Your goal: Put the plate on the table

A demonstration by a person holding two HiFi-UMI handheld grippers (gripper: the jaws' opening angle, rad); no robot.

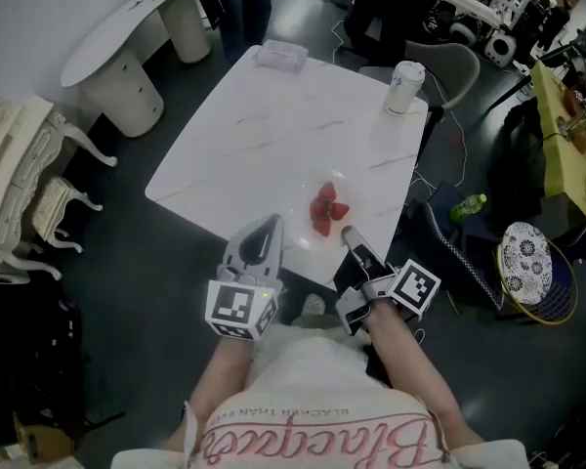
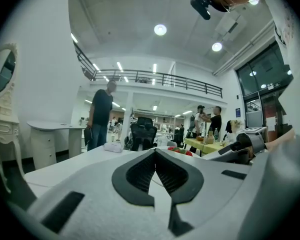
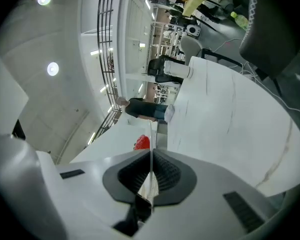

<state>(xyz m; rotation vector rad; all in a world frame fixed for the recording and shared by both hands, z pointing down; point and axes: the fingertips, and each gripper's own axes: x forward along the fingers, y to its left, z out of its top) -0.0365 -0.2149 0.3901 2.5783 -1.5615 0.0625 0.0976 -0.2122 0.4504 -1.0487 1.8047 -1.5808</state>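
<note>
A clear plate [image 1: 307,236] carrying several strawberries [image 1: 326,209] lies over the near part of the white table [image 1: 264,135], close to its front edge. My right gripper [image 1: 350,233] comes in from the front right, rolled on its side, and is shut on the plate's rim. In the right gripper view the rim [image 3: 151,134] runs as a thin line between the jaws, with a strawberry [image 3: 142,143] beyond. My left gripper [image 1: 273,223] sits just left of the plate, jaws shut with nothing between them. Whether the plate touches the table I cannot tell.
A white cup [image 1: 405,86] stands at the far right corner and a wrapped packet [image 1: 279,57] at the far edge. A grey chair [image 1: 451,66] is behind the table, and white furniture [image 1: 127,37] is to the left. A green bottle [image 1: 467,205] lies on the floor at right.
</note>
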